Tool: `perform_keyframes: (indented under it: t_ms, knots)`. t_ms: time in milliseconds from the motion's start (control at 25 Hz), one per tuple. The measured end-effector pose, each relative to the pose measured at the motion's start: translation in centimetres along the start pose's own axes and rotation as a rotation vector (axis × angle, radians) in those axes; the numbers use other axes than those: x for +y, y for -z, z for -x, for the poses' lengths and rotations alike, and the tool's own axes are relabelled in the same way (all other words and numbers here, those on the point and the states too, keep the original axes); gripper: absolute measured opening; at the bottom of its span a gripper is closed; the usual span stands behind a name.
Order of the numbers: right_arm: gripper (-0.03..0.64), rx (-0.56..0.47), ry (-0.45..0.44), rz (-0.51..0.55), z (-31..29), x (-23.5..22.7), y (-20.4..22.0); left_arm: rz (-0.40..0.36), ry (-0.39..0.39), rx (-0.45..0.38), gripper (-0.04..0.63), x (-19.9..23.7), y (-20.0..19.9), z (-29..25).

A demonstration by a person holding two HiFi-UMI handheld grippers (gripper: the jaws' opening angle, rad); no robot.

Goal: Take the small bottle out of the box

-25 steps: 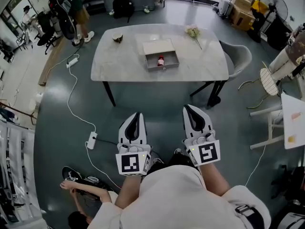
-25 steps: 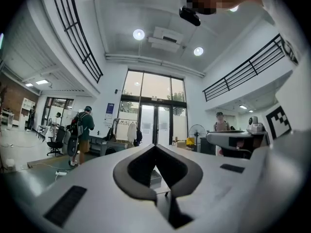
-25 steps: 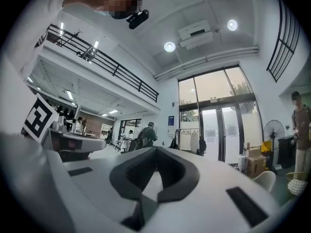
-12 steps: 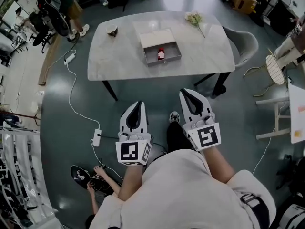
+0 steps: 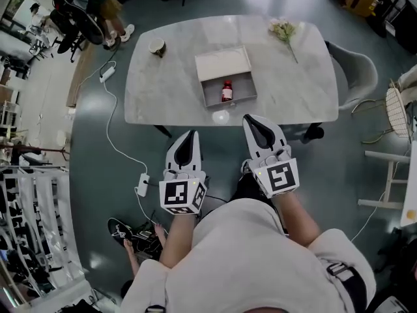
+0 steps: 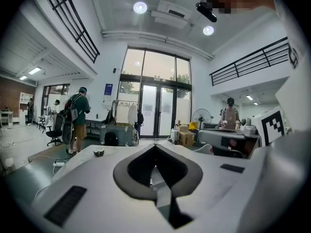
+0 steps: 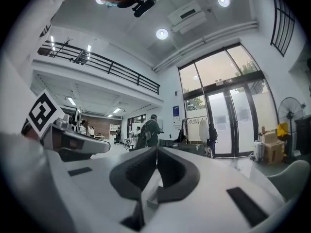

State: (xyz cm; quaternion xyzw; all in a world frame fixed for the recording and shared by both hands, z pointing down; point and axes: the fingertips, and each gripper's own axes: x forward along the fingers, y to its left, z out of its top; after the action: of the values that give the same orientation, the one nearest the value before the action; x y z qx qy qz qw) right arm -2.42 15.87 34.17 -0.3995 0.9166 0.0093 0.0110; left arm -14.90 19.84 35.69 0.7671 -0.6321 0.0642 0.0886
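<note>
**Approach to table: both grippers shut, bottle still boxed**

Count, head view: two grippers, one table [image 5: 163, 93], one box [image 5: 221, 64], one small bottle [image 5: 227, 91], one bowl [image 5: 156, 46], one sprig of flowers [image 5: 283, 30], one chair [image 5: 357, 70].

Left gripper [image 5: 190, 135]: jaws pressed together at the tips, nothing between them; its own view confirms this. Right gripper [image 5: 249, 119]: jaws likewise together and empty.

The bottle, with a red body, sits in the grey lower half of the open box at upper centre of the frame. It lies above both grippers and between them, nearer the right gripper's tip, and apart from both. The right tip reaches the table's near edge in the picture; the left tip is just below that edge, over the floor.

Against the frame a second ago, the table sits lower and larger in the frame. The wide strip of floor between grippers and table has closed up. Bottle and box are unmoved on the tabletop, and both pairs of jaws are shut as before.
</note>
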Motion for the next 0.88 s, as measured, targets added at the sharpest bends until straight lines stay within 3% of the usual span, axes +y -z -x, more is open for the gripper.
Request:
perform_keyframes:
  t_ms: [200, 360, 880]
  knots:
    - [0.026, 0.026, -0.014, -0.059, -3.0, -3.7, 2.0, 0.051, -0.014, 0.072, 0.023, 0.4, 0.6, -4.7]
    - [0.026, 0.074, -0.039, -0.077, -4.7, -5.4, 3.7, 0.033, -0.029, 0.086, 0.023, 0.5, 0.8, -7.0]
    - [0.026, 0.207, -0.028, -0.110, -7.6, -8.6, 7.3, 0.059, 0.048, 0.188, 0.023, 1.4, 3.7, -13.8]
